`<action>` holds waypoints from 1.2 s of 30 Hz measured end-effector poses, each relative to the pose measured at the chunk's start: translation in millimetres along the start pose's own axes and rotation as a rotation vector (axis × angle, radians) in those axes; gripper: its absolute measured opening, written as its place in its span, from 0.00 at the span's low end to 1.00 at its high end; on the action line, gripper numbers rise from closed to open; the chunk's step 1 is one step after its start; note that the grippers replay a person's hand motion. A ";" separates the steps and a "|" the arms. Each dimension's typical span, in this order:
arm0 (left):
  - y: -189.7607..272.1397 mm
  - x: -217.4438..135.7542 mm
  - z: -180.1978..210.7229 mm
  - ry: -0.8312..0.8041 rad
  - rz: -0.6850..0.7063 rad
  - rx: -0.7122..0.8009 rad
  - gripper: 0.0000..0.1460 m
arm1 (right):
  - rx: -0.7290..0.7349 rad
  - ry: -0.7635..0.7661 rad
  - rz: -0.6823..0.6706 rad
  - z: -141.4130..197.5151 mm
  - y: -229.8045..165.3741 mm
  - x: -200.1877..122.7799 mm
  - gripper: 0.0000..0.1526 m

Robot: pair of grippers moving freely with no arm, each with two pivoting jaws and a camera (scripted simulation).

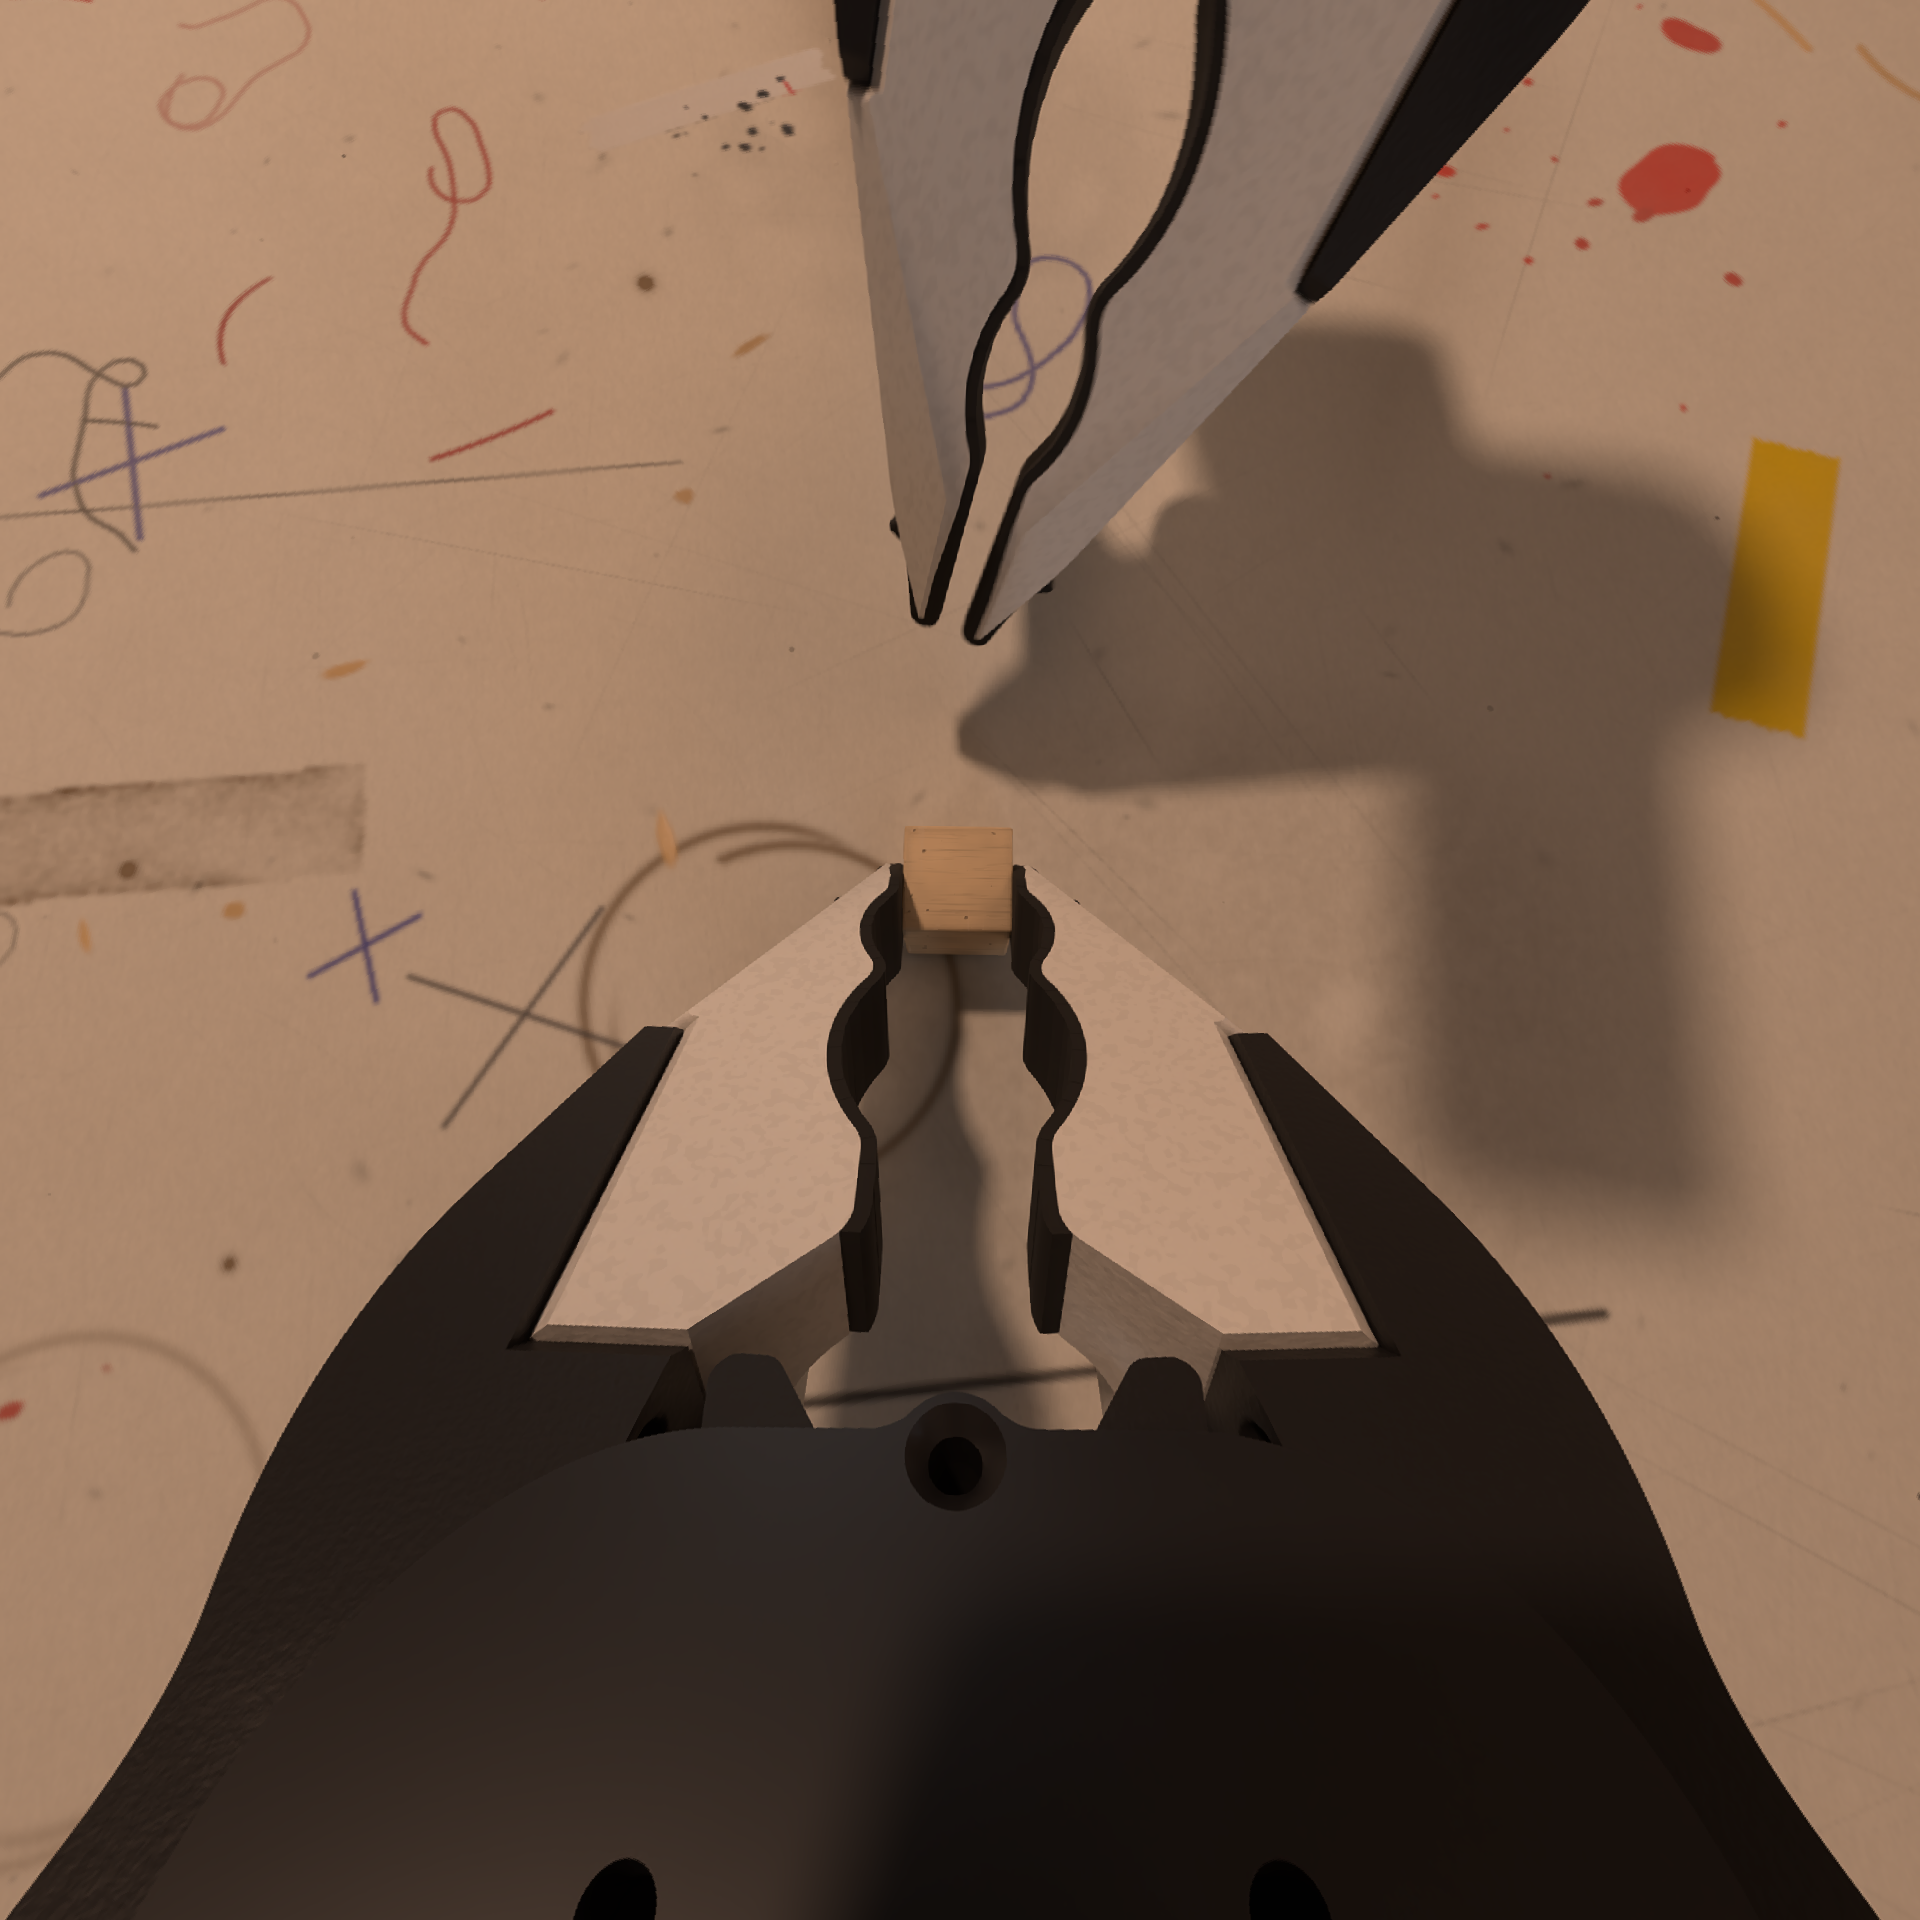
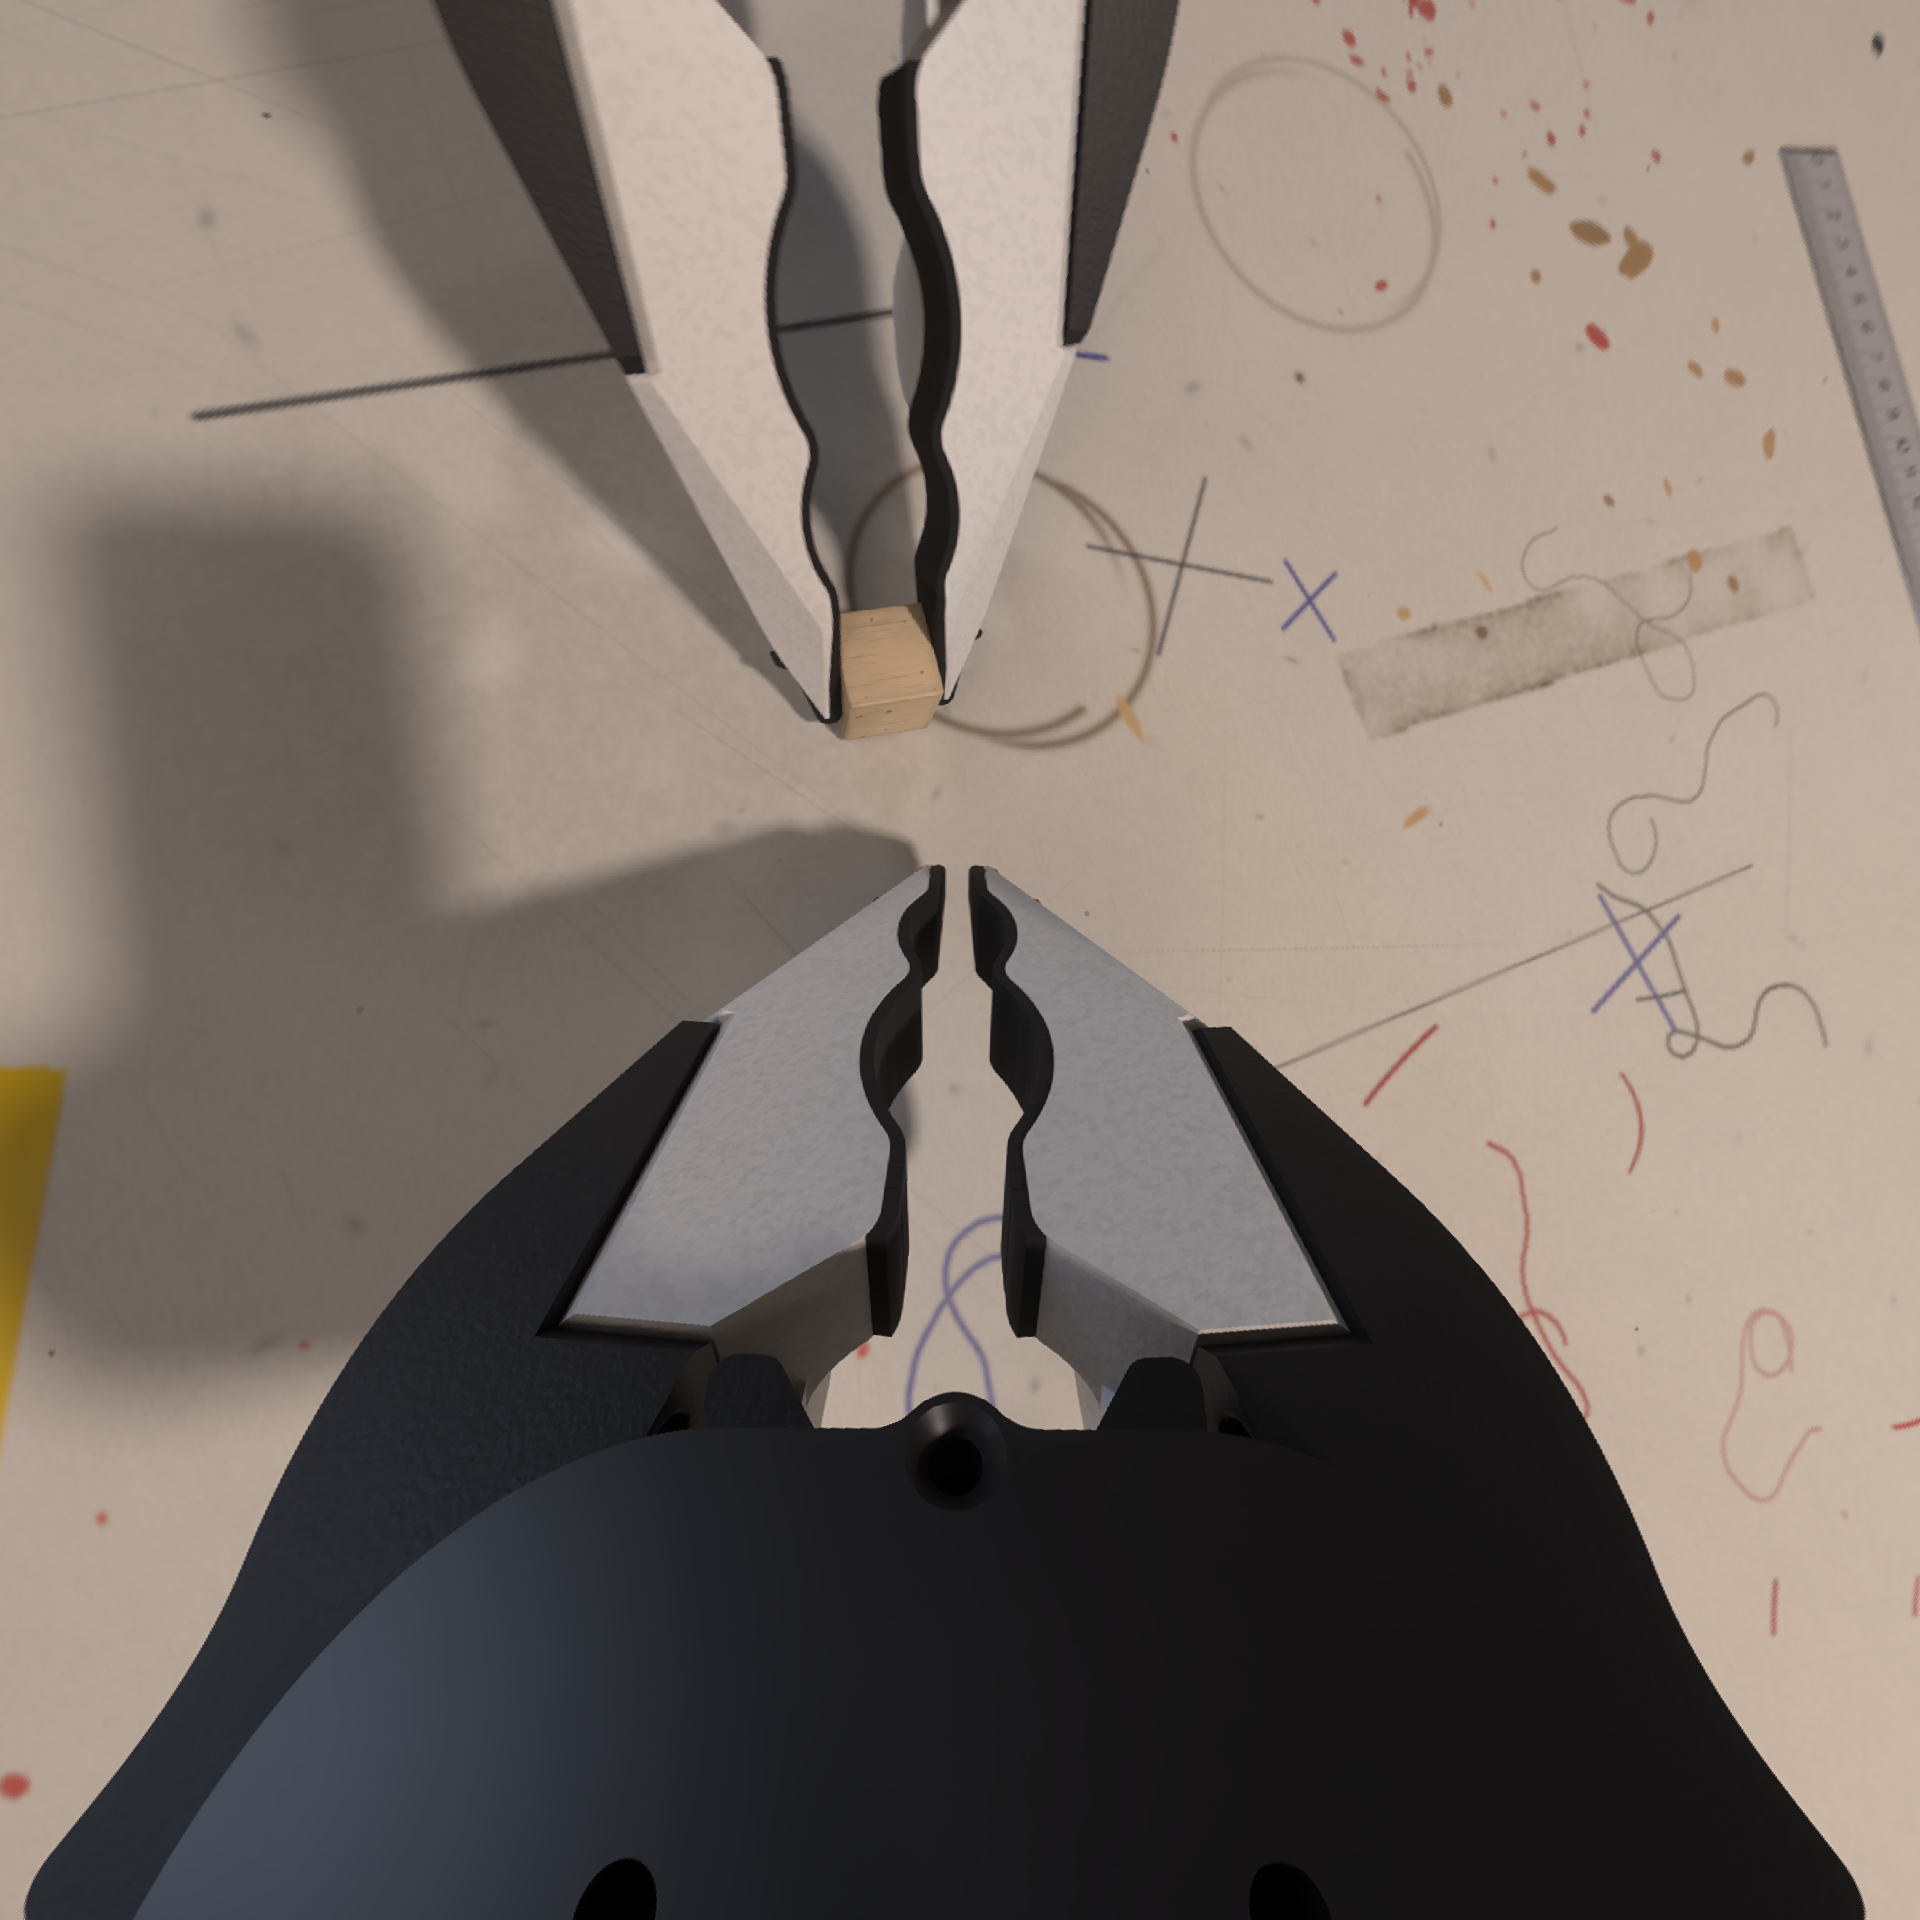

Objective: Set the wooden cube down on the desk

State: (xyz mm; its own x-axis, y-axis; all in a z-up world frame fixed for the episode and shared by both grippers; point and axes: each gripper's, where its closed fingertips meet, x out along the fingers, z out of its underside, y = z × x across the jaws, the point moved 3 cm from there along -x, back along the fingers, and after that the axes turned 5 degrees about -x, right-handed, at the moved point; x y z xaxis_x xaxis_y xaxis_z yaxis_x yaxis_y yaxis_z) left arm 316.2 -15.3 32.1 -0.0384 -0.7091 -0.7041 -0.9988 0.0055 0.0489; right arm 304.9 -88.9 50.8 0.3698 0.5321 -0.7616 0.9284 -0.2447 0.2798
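Note:
A small wooden cube (image 1: 957,885) is pinched between the tips of my left gripper (image 1: 957,879), which is shut on it. In the right wrist view the same cube (image 2: 886,670) sits between the left gripper's tips (image 2: 886,681), just over the desk; I cannot tell whether it touches the surface. My right gripper (image 2: 957,875) is shut and empty, its tips facing the cube a short way off. It also shows in the left wrist view (image 1: 951,621), pointing down toward the cube from above.
The desk (image 1: 520,644) is beige, covered with pen scribbles, crosses, ring stains and red paint spatter. A strip of yellow tape (image 1: 1775,587) lies to the right, a grey smear (image 1: 177,831) to the left. A metal ruler (image 2: 1860,322) lies at the far right.

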 end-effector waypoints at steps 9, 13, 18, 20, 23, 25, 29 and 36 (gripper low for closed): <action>-0.2 -0.1 0.0 0.000 0.002 -0.002 0.13 | -0.046 0.016 -0.009 -3.8 -12.7 5.3 0.09; 0.3 -0.2 0.1 -0.001 0.005 0.000 0.13 | -0.043 0.019 0.022 -5.5 -8.8 7.3 0.02; 1.6 -0.3 0.2 -0.001 0.012 0.008 0.13 | -0.056 0.029 0.070 -9.1 -3.4 5.6 0.00; 1.7 -0.3 0.2 -0.001 0.012 0.008 0.13 | -0.063 0.035 0.085 -11.4 -1.7 6.2 0.00; 1.8 -0.3 0.1 -0.001 0.012 0.010 0.13 | -0.065 0.025 0.099 -12.0 1.2 9.4 0.00; 2.0 -0.3 0.1 0.000 0.011 0.011 0.13 | -0.054 0.021 0.101 -12.4 3.5 12.0 0.00; 2.2 -0.4 0.2 0.000 0.011 0.013 0.13 | -0.056 -0.001 0.110 -13.9 5.6 17.5 0.00; 2.3 -0.4 0.2 -0.001 0.013 0.012 0.13 | -0.024 0.056 0.091 -11.2 8.5 6.6 0.01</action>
State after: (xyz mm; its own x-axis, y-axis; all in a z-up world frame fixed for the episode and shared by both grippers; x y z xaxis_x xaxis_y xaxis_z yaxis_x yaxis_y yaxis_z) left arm 313.9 -14.8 32.3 -0.0512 -0.7084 -0.7039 -0.9985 0.0233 0.0491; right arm 315.7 -78.4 54.7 0.4540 0.5528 -0.6988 0.8910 -0.2753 0.3610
